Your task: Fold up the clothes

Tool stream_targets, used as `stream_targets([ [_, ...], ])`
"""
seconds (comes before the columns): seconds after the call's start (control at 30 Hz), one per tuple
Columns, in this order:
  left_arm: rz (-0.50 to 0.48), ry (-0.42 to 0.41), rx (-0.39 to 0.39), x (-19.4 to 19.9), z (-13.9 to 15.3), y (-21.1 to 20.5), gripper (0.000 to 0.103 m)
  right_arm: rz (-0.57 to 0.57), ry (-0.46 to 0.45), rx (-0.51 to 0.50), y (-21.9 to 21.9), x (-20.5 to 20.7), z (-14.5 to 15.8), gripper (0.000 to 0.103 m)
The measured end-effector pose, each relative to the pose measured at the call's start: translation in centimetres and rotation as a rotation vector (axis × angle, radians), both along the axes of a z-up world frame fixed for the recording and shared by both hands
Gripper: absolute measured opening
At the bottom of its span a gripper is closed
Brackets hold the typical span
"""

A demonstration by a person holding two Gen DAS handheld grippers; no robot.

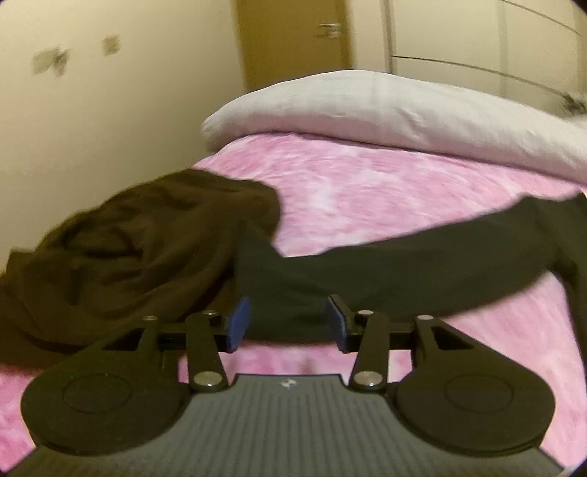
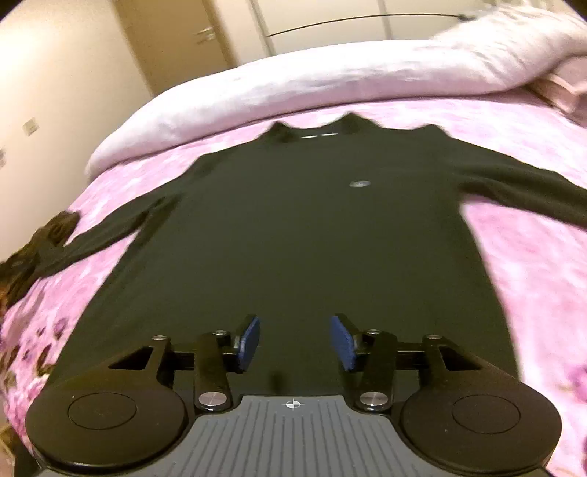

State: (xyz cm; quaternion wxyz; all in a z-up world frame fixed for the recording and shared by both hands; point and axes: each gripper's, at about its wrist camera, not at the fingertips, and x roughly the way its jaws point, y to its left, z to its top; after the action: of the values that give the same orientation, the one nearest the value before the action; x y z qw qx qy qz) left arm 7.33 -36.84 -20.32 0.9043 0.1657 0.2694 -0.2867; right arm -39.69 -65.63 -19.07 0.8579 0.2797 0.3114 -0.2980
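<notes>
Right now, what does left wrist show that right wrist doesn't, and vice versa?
Left wrist only: the open left gripper over the cuff end of the black shirt's sleeve, and the full brown garment heap beside it.

Right wrist only: the open right gripper over the hem, plus the black long-sleeve shirt laid flat with both sleeves out, its collar and small chest logo.

Both: the pink bedspread, the pale folded duvet, the wardrobe doors, and the door handle. The brown heap only peeks in at the right view's left edge.

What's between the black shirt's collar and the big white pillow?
Just a bare strip of pink bedspread between the black shirt and the white pillow, in the right wrist view.
</notes>
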Motion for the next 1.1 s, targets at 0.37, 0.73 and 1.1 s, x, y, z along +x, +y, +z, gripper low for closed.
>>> stream_targets([
  [0.37,-0.327,-0.047,0.053,-12.1,2.0,-6.4,0.052,-0.337,-0.051,0.049,-5.7,-14.7,-0.7,0.053],
  [0.73,-0.608,-0.046,0.088,-23.5,1.5,-17.3,0.06,-0.611,-0.007,-0.223,-22.4,-29.5,2.1,0.053],
  [1.1,-0.669,0.001,0.204,-28.5,-2.1,-24.6,0.06,-0.68,-0.034,0.002,-35.2,-36.5,-4.3,0.002],
])
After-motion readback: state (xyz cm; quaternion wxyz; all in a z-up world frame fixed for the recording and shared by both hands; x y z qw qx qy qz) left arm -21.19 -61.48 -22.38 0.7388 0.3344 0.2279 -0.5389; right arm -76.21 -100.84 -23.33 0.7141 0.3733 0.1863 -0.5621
